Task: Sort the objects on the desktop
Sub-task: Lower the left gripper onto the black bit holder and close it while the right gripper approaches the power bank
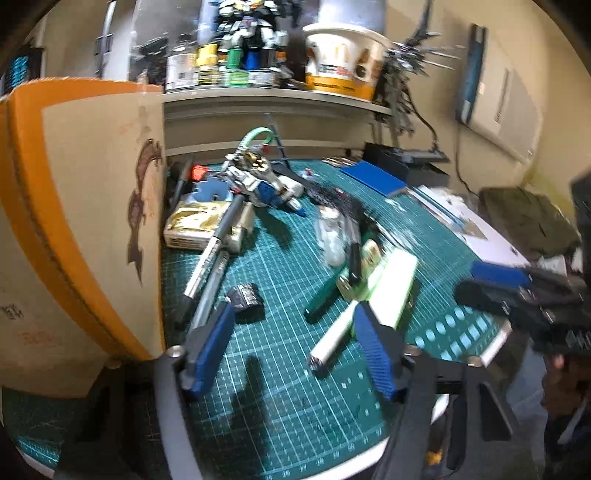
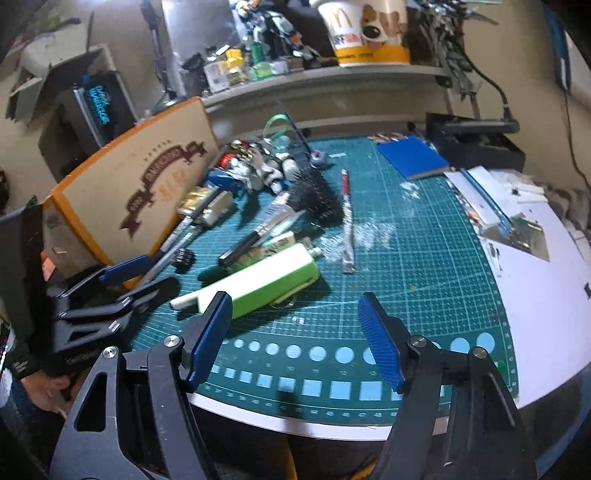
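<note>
Both grippers [image 1: 295, 347] [image 2: 295, 336] hover open over bare mat [image 2: 424, 280] near its front edge.

Cluttered counter [image 2: 546, 295] under my cameras.
I see a green cutting mat [image 2: 424, 258] holding pens [image 2: 255, 236], a green box [image 2: 273, 277], a toy robot [image 2: 258, 170].

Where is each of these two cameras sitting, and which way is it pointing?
Left wrist view: sits on the left gripper, looking down and forward over the green cutting mat; its own blue fingers show, and the right gripper at the right edge.
Right wrist view: sits on the right gripper, facing the same mat; the left gripper and a hand show at left.
Shared: mat, green-and-white box, orange-edged box, paper cup.
</note>
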The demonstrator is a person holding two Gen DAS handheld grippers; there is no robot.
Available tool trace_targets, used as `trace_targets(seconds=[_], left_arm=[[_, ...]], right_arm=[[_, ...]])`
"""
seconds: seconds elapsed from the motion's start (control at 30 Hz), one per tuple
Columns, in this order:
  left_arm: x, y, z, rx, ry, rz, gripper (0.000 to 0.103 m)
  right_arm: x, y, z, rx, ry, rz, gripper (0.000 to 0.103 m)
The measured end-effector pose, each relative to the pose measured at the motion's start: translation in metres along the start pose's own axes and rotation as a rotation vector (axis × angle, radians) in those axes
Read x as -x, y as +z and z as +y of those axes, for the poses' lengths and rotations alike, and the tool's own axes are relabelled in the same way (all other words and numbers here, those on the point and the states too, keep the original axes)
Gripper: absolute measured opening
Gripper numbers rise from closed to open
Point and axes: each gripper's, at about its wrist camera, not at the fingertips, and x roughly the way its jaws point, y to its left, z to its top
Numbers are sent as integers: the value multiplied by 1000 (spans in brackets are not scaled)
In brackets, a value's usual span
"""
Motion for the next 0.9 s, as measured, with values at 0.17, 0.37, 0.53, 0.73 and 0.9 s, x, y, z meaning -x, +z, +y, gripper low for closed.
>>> trace_targets(seconds=[0.17, 0.37, 0.53, 0.73, 0.9], left_arm=[[-10, 1, -13, 24, -3, 35, 32], [-33, 7, 7, 58, 151, 83, 29], [-41, 11, 2, 14, 191, 89, 29], [-53, 20, 1, 17, 226, 103, 36], [-67, 35, 9, 68, 229, 145, 65]], right_arm=[[4, -3, 2, 22, 25, -9, 68], [5, -4, -4, 13, 27, -9, 68], [2, -6, -2, 24, 52, -13, 68], [-3, -9, -3, 29, 54, 4, 68], [-4, -7, -3, 30, 56, 1, 68]])
